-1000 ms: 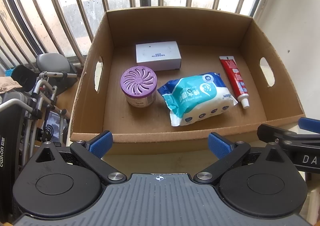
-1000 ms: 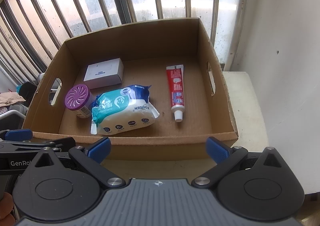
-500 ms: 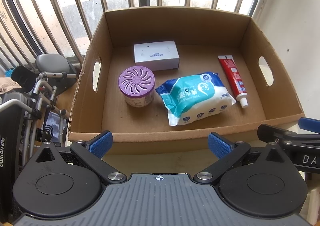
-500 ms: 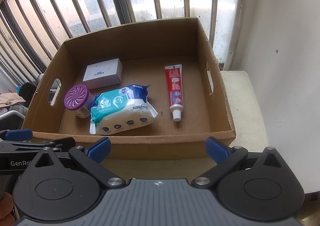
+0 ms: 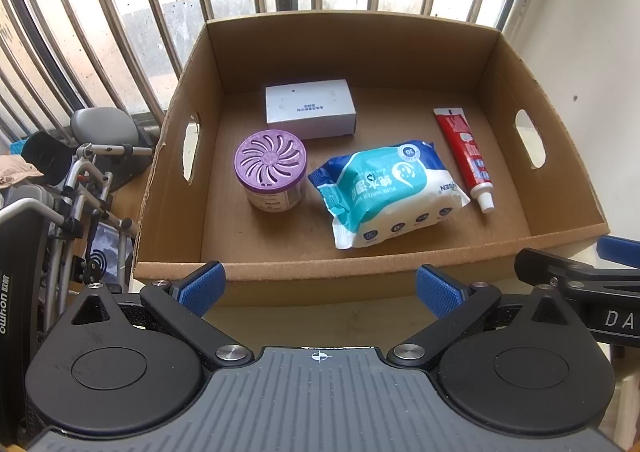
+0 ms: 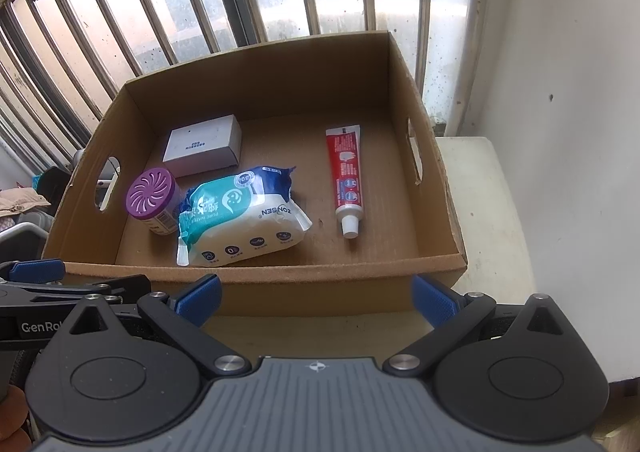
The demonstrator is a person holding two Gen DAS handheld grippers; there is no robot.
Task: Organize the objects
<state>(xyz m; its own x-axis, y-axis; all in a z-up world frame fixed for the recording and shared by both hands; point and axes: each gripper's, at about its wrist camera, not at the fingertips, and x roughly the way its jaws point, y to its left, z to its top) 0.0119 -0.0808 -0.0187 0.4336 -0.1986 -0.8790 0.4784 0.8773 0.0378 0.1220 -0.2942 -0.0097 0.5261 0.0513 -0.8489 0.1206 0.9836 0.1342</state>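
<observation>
Wipes (image 5: 384,192): lying mid-box (image 5: 360,276), ahead of both grippers
Left gripper (image 5: 318,288): spread wide, nothing held, short of the box's near wall
Right gripper (image 6: 316,294): likewise released, empty

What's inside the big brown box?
The cardboard box holds a white carton, a purple-lidded jar, a wipes pack and a toothpaste tube. Anything under the pack is hidden.

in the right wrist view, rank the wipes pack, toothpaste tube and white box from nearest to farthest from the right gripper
1. wipes pack: nearest the right gripper, left of centre in the cardboard box.
2. toothpaste tube: to the right, cap end toward the gripper.
3. white box: farthest, back left.
</observation>
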